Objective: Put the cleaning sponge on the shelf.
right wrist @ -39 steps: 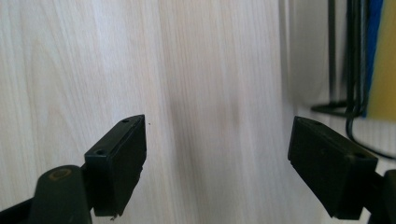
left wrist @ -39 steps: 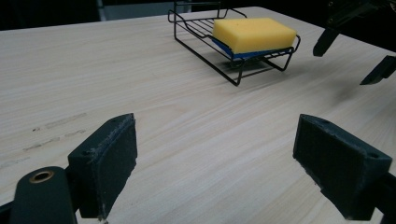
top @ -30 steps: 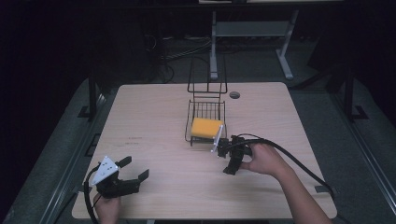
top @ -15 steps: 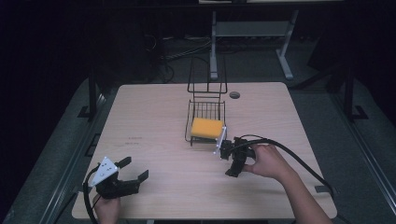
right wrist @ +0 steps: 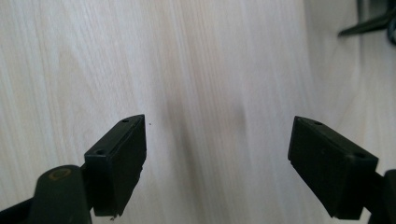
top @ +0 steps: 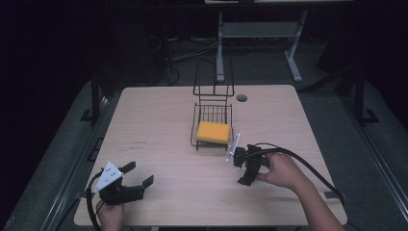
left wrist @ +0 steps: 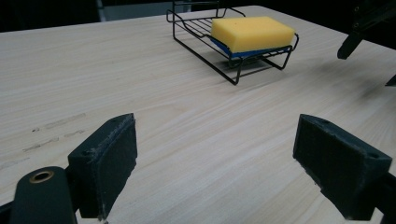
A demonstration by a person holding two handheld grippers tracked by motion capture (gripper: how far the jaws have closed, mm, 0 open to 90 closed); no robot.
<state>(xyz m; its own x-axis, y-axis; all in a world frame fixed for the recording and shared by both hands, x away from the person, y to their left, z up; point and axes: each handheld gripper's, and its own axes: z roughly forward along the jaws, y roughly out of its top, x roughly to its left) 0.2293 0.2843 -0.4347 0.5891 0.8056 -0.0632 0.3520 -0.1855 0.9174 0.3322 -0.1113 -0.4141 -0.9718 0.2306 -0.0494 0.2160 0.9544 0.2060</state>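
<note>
Dark room, pale tabletop [top: 159,120]: yellow sponge [top: 213,132] lies in wire rack [top: 212,112], light, soft, squashy, best pinched across its long sides; right tool [top: 246,166] just beside rack, left tool [top: 132,177] well apart, both spread, empty.

both grippers are black with flat, square pads. the left gripper [top: 137,177] has a grey three-cornered plate on top. a thick black cable trails from the right gripper [top: 244,167] toward 4 o'clock.
</note>
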